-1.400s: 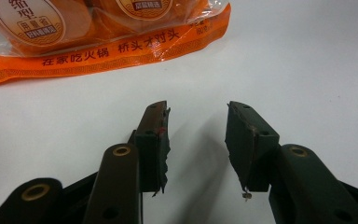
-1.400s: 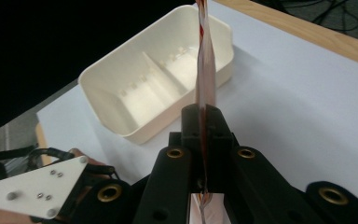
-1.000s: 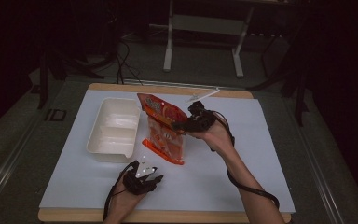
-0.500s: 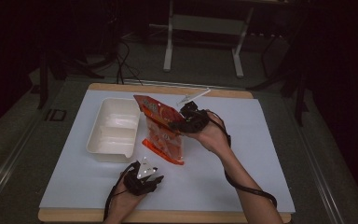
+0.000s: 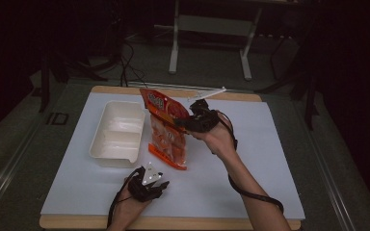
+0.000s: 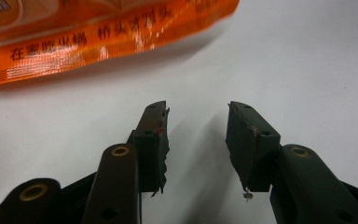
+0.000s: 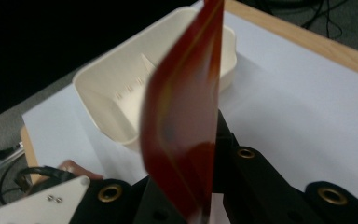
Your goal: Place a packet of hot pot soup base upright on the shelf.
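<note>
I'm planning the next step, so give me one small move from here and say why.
Probably bring the left gripper up to pinch the bag's free top corner. The right gripper is shut on the bag's upper edge and holds it up with the lower edge on the table, while the left one rests open below it, and the tray waits beside the bag.

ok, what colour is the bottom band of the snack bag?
Orange with black printed characters on the snack bag; clearest in the left gripper view.

You have open worktop [image 5: 250,159] right of the snack bag [image 5: 166,139]; on its left, the white tray [image 5: 118,132] stands just beside it.
</note>
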Motion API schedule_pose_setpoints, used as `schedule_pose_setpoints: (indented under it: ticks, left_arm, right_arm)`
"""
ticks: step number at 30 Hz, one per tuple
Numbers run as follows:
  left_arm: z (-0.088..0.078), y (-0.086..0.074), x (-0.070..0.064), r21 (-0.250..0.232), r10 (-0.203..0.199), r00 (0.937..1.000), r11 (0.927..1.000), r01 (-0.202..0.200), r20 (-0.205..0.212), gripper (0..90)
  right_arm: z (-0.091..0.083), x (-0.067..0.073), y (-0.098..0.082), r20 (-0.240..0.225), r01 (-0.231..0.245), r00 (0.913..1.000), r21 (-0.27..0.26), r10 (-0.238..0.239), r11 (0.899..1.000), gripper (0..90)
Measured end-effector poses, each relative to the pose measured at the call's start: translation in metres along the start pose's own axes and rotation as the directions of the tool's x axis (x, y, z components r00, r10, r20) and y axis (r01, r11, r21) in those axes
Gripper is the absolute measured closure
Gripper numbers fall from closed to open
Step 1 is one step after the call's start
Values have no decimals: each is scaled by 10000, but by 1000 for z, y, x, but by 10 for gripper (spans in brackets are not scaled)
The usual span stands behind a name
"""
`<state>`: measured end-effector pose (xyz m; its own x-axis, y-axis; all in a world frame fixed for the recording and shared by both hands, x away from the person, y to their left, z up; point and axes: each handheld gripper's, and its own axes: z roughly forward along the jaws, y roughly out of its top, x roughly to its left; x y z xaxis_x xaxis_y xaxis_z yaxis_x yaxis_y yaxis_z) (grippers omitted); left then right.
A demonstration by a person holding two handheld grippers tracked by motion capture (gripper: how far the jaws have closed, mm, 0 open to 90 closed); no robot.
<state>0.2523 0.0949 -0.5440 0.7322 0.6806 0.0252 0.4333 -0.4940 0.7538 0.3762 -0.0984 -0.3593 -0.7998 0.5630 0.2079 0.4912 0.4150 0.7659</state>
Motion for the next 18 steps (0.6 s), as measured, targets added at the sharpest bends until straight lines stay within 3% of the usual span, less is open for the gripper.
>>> schedule_pose_setpoints:
  ticks: [5, 18]
  left_arm:
    - [0, 0, -1, -20, 59, 10000, 10000, -59, -3, 583]
    - [0, 0, 0, -27, 8, 10000, 10000, -8, 71, 582]
  right_arm:
    - [-5, 8, 6, 111, 217, 9997, -324, -213, 9992, 900]
    - [-15, 18, 30, 21, 65, 10000, -1441, -63, 9895, 900]
